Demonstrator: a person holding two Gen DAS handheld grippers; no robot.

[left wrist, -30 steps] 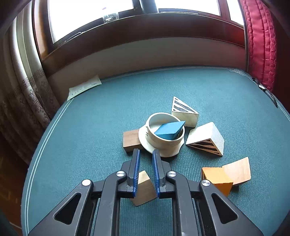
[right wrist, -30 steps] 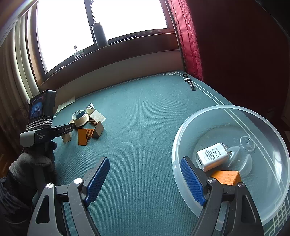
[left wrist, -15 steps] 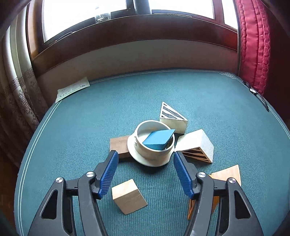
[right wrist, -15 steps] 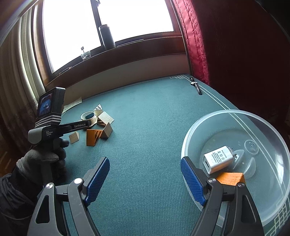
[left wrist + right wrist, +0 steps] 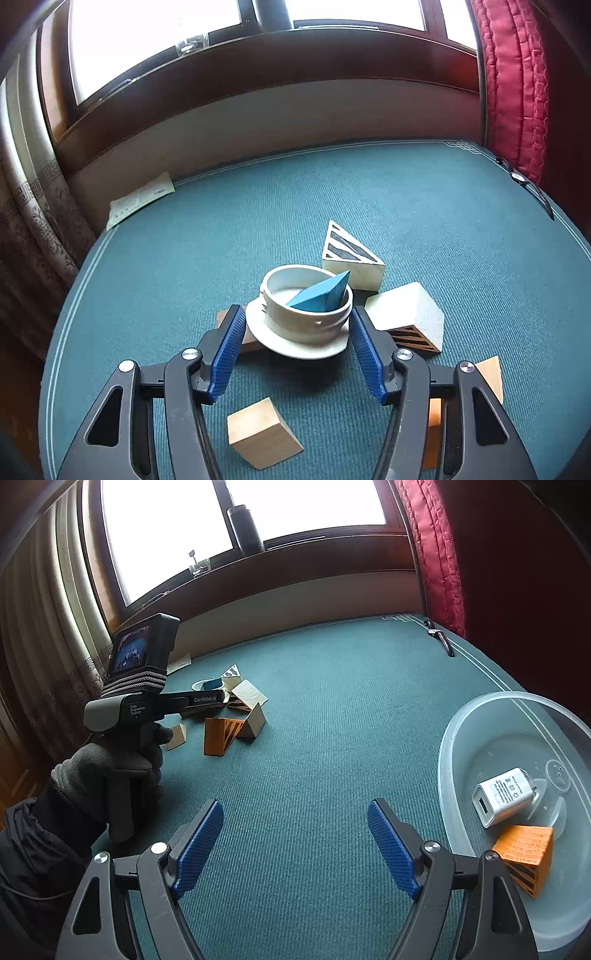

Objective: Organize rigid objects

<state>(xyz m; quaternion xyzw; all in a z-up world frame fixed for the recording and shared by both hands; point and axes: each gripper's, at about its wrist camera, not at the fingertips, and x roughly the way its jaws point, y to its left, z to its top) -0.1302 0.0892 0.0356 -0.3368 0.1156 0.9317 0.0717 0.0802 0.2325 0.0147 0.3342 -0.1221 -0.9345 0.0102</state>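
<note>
A white round fitting (image 5: 306, 332) with a flange sits on the green table, a blue wedge (image 5: 321, 295) leaning inside it. My left gripper (image 5: 295, 312) straddles the fitting; its jaws are closing, with the pads beside the flange and not pressing it. A small light wooden block (image 5: 262, 439) lies loose under that gripper. Around the fitting lie a brown block (image 5: 251, 341), two white striped wedges (image 5: 351, 262) (image 5: 406, 317) and a pale wedge (image 5: 491, 373). My right gripper (image 5: 294, 806) is open over bare table, left of a clear bowl (image 5: 480, 716) that holds a white charger (image 5: 506, 799) and an orange wedge (image 5: 524, 853).
A gloved hand (image 5: 107, 771) holds the left gripper at the left of the right wrist view. A paper slip (image 5: 140, 201) lies at the table's far left edge and a wristwatch (image 5: 439, 637) at its far right. Wall, window sill and red curtain (image 5: 517, 92) stand behind.
The left gripper opened and let go of the small light block, which now lies on the table, then moved forward around the white fitting. The right gripper shifted left, away from the bowl.
</note>
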